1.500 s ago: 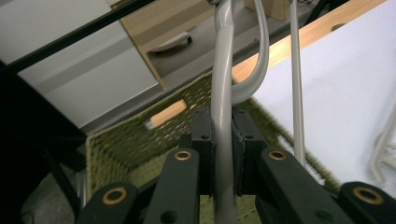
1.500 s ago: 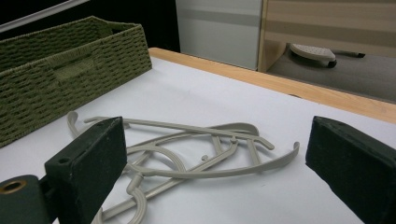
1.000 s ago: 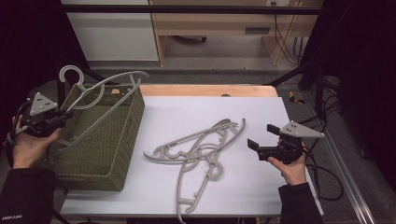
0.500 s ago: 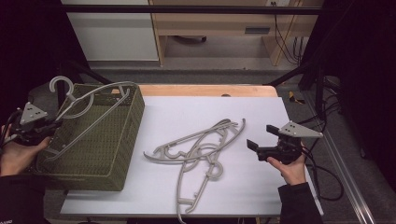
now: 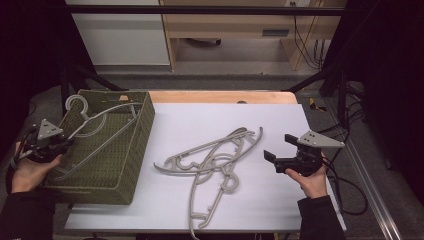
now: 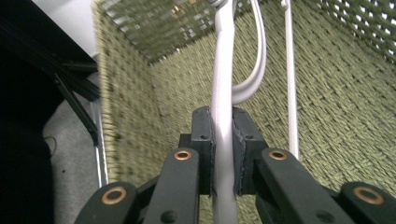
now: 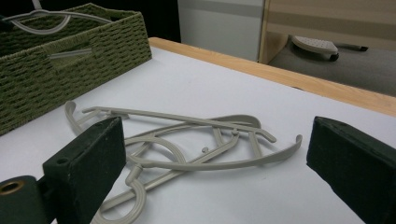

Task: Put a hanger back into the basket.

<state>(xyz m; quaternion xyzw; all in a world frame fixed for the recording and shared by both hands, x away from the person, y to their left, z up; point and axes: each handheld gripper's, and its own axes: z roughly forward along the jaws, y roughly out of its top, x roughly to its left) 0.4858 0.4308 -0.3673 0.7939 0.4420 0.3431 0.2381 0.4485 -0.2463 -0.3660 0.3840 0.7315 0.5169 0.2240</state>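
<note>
Hanger (image 5: pixel 95 131) lies slanted in the green woven basket (image 5: pixel 131 165) at the worktop's left edge, its hook (image 5: pixel 75 104) rising above the basket's far left corner and its lower end down inside, near the front. The left gripper (image 5: pixel 56 146) sits at the basket's left wall, jaws clamped on the hanger's lower arm; in the left gripper view the grey bar (image 6: pixel 223 116) runs straight up between the two pads (image 6: pixel 203 135), which press on it from both sides, with the basket's weave behind it and a thinner rod (image 6: pixel 290 84) of the same hanger just to the right.

On the white worktop (image 5: pixel 280 125), near the middle, a pile of grey hangers (image 5: pixel 215 160) lies tangled, one reaching toward the front edge. The right gripper (image 5: pixel 278 156) hovers just beside that pile, toward the right edge, jaws spread wide and holding nothing; in the right gripper view the pile (image 7: pixel 187 140) lies between and beyond its pads (image 7: pixel 88 163), apart from them.

The basket's walls hide the lowest part of the held hanger in the high view, and how many hangers make up the pile is hard to tell. The left gripper view is blurred toward the basket's rim.
</note>
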